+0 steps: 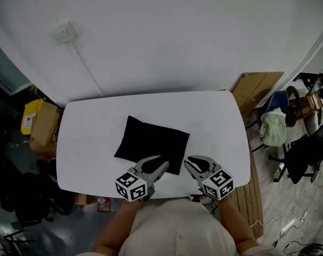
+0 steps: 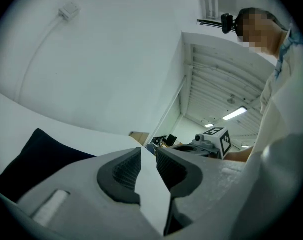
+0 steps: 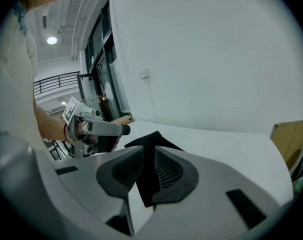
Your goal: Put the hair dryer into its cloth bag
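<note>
The black cloth bag (image 1: 151,143) lies flat near the middle of the white table (image 1: 92,143), one corner pointing away from you. It looks plump, but no view shows what is inside it.

Your left gripper (image 1: 164,162) sits over the bag's near edge. In the head view its fingertips overlap the dark cloth. In the left gripper view, the left gripper (image 2: 148,151) has its two ribbed pads a narrow gap apart. Only white tabletop shows through the slot, and the bag (image 2: 36,159) lies off to the left of the jaws. Nothing is clamped there.

Your right gripper (image 1: 187,159) is just beside the bag's right edge, tips angled toward it. In the right gripper view, the right gripper (image 3: 149,151) also holds its pads slightly apart. The bag (image 3: 154,139) fills the slot as a dark strip lying beyond the tips, with one corner peaking above them. The pads do not press on the cloth, so this gripper is empty too.

Nothing else rests on the table between the grippers and the bag. Around the table:
- Cardboard boxes (image 1: 44,126) and a yellow container (image 1: 28,119) stand on the floor at the left.
- A flattened cardboard sheet (image 1: 257,87) leans at the far right corner.
- Office chairs (image 1: 303,153) crowd the right side.
- A wall box (image 1: 64,32) has a cable running down behind the table.
</note>
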A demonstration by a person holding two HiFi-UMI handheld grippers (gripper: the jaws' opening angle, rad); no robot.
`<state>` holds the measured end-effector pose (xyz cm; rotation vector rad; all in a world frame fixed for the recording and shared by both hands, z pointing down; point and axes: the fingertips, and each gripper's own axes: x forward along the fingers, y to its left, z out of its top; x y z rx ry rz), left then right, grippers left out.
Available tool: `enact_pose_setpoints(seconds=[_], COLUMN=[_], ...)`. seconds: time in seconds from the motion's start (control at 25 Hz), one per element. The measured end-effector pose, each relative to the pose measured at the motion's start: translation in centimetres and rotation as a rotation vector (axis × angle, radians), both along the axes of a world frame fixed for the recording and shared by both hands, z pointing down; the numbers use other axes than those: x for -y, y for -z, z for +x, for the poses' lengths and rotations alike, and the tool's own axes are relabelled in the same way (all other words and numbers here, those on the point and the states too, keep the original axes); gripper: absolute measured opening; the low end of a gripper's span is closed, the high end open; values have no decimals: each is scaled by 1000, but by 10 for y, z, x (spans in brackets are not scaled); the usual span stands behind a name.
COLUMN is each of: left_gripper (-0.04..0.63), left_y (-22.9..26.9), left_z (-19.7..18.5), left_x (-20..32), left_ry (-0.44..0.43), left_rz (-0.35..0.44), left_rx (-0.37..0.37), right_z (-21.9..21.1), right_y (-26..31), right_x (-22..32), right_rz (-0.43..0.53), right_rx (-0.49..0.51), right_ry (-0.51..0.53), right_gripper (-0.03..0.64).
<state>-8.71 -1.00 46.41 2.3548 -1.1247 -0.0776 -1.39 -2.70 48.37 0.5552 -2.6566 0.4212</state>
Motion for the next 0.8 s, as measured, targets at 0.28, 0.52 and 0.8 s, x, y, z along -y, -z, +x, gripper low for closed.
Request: enact_pose_setpoints(seconds=[0.28,0.52,0.8], left_gripper=[11,9,9], left_y=[38,48,48], left_z=[-20,-38,-53], left_x=[-19,-42,-65], left_ry=[30,19,-12], left_rz=[113,145,155], left_rx=[-20,-39,-59], right_z=[-20,-38,-65], right_y=[30,44,52], right_x=[-16,-36,-60], right_rz=[66,82,55], right_rx=[40,67,134], right_ry=[0,-28,-66], right_gripper=[29,20,18])
